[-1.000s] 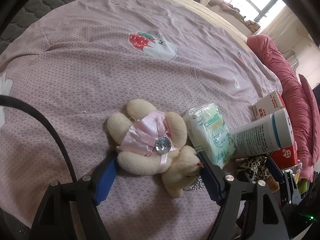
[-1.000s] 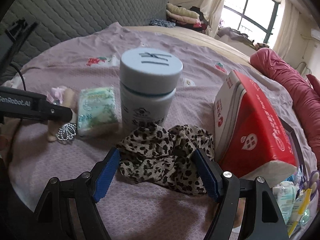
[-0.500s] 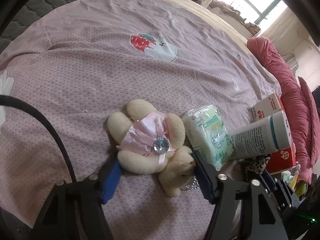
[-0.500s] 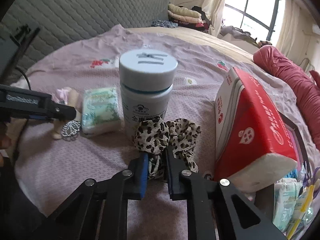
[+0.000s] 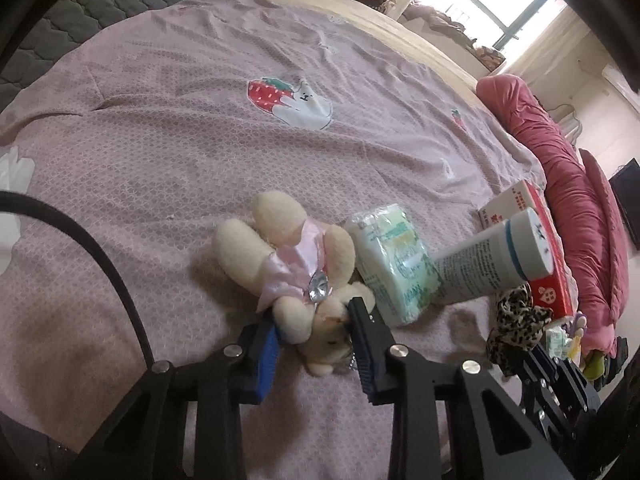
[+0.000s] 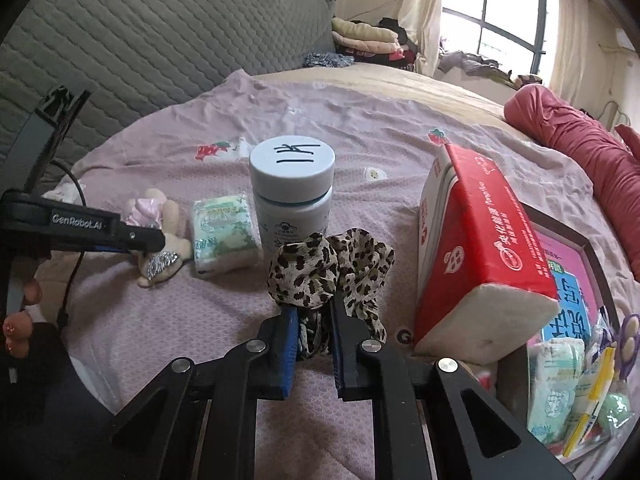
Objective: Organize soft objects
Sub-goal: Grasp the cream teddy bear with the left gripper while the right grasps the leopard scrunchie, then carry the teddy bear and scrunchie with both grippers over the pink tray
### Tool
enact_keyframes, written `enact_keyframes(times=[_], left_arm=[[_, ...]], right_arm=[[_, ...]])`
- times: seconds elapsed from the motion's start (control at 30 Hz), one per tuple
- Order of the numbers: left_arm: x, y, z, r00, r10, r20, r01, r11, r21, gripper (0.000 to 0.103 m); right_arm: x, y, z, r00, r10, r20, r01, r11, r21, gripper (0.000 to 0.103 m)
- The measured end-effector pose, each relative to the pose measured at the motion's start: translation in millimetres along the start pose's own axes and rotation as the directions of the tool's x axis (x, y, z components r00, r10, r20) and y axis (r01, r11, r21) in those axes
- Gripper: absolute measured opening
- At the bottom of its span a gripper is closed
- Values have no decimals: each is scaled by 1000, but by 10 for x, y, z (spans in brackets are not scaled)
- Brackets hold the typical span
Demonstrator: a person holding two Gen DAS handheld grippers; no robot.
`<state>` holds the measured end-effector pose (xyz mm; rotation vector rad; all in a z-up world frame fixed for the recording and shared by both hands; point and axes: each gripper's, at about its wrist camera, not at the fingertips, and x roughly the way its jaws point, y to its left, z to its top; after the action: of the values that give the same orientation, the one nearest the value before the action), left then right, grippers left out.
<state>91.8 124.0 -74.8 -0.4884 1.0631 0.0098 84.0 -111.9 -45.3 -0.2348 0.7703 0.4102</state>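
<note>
A cream plush bear (image 5: 280,256) in a pink dress lies on the pink bedsheet (image 5: 200,120). My left gripper (image 5: 314,316) has its jaws closing around the bear's arm and head, with both pads touching the plush. The right wrist view shows the same bear (image 6: 160,216) under the left gripper (image 6: 132,236). My right gripper (image 6: 314,308) is shut on a leopard-print scrunchie (image 6: 320,272), which bunches up above the fingertips. In the left wrist view the scrunchie (image 5: 516,320) hangs at the right edge.
A soft tissue pack (image 6: 224,236) lies beside the bear. A white bottle (image 6: 292,192) stands behind the scrunchie. A red tissue box (image 6: 480,240) leans at the right, by a box (image 6: 584,244) of small packets. A red quilt (image 5: 560,184) borders the bed.
The left jaws have narrowed from wide open onto the bear, which has shifted and tilted. The right jaws snapped shut on the scrunchie and raised it a little.
</note>
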Motion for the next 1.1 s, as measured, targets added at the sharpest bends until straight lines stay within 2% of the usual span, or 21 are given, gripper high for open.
enact_keyframes(times=[0.27,0.43,0.6,0.83,1.1], left_arm=[[-225,-30,-85,997,-66,40,65,998,19,31],[-335,-126,-118,994,-83,67,79,996,50,30],[-513,-254,-153,986,-122,110,113,990,82,30],[-823,-499,-195,975,-138,176,115,984,138,31],[-1052,-718,-253,970,-112,217,70,979,192,31]], right_arm=[[-166,19,0,1000,8,25,-8,1000,1,14],[-254,13,19,999,12,46,-12,1000,3,14],[-337,1,27,998,10,60,-10,1000,7,14],[-549,-41,48,993,5,116,-8,1000,20,14],[-757,-98,115,986,4,167,-11,999,40,14]])
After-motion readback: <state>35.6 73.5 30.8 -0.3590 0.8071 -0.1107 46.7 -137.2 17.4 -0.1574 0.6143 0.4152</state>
